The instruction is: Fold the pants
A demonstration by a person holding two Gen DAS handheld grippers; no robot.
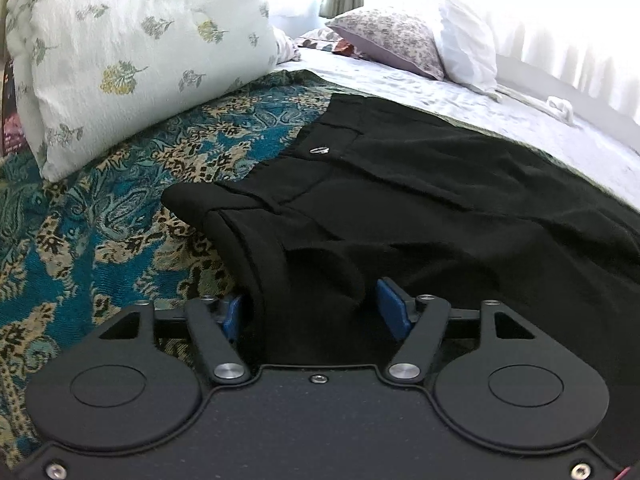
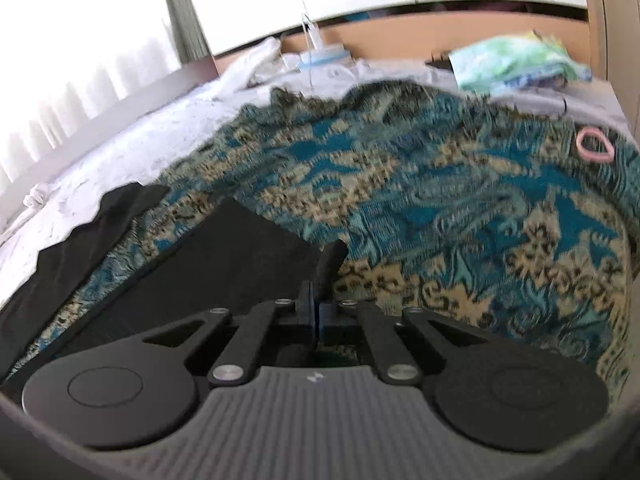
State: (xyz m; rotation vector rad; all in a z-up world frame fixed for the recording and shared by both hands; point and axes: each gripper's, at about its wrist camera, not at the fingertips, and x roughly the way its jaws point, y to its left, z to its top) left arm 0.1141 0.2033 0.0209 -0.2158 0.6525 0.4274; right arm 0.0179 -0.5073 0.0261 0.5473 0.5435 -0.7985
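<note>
- My left claw (image 1: 316,312) is straddling a bunched waist corner of the black pants (image 1: 420,200), blue pads (image 1: 394,308) not visibly pressing yet.
- My right claw (image 2: 317,312) is pinching a hem corner tight, for lifting.
- The pants are lying spread across the patterned bedspread (image 1: 100,208).

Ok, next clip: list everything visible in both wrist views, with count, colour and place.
pants: one, black, spread on the bedspread
bedspread: one, teal and tan pattern, covering the bed
sheet: one, white, beyond the pants
folded quilt: one, white with leaf print, far left
pillows: two, floral lilac and white, at the head
hair tie: one, pink, on the bedspread, right
left claw: blue pads either side of bunched waistband fabric
right claw: shut on a pants edge
</note>
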